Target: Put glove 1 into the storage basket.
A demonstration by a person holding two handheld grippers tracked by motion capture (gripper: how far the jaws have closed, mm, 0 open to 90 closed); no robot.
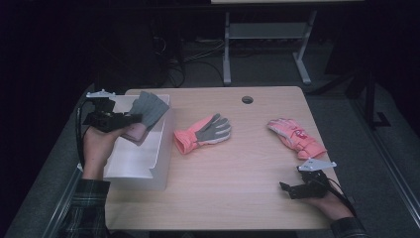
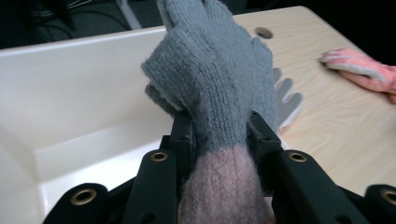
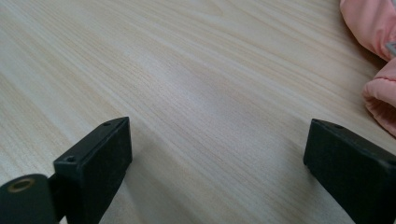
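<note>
While the left gripper [image 2: 219, 128] clamps a grey knitted glove [image 2: 212, 79] with a pink cuff above the white bin [image 1: 148, 153], the right gripper [image 3: 217, 158] rests wide open and empty on the table [image 3: 196, 70], beside a pink glove [image 1: 296, 136].

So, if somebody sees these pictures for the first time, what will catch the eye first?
Probably the grey knitted glove with a pink cuff, clamped in the left gripper above the white bin at the table's left edge. Next come the two pink gloves lying on the wooden table: the pink glove with a grey palm near the middle, and the pink-and-white glove toward the right. The right gripper rests open near it, holding nothing.
</note>
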